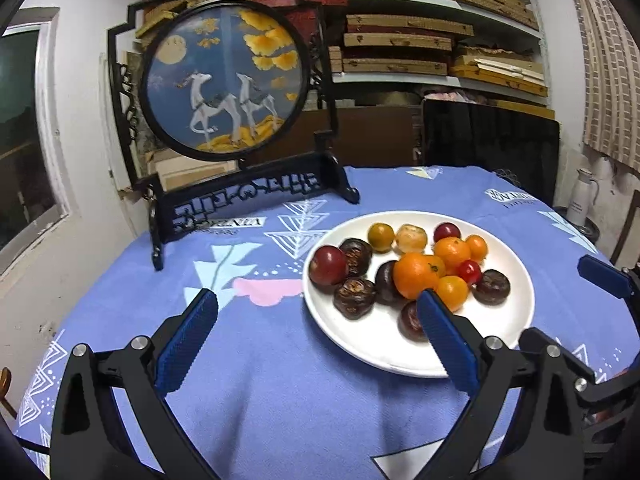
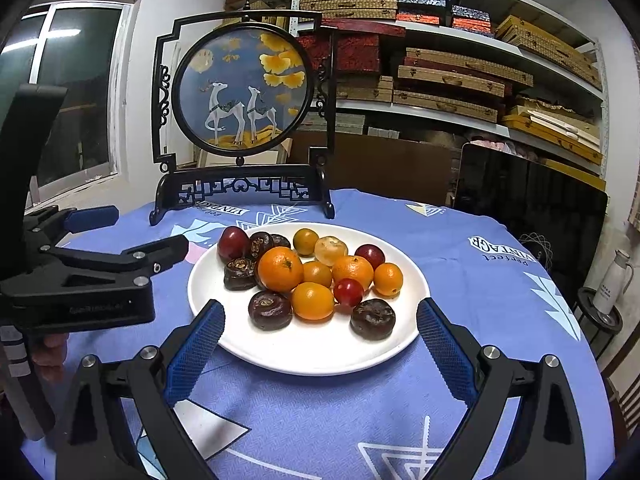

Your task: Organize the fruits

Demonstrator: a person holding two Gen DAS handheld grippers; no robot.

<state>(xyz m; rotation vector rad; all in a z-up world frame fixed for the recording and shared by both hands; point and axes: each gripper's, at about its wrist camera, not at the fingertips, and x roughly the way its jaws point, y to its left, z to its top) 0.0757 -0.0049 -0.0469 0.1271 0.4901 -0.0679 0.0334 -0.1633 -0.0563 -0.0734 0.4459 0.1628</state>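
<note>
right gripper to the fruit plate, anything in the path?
Nothing visible. The right gripper hovers open over the near rim of the white plate, and the front fruits, a dark chestnut-like piece and an orange one, lie uncovered ahead. The left gripper sits off to the plate's left.

My room is bright from a light up above. The white plate (image 2: pixel 408 320) shines. Corners look dark and round, and straight shelves (image 2: pixel 480 120) bend near edges.
</note>
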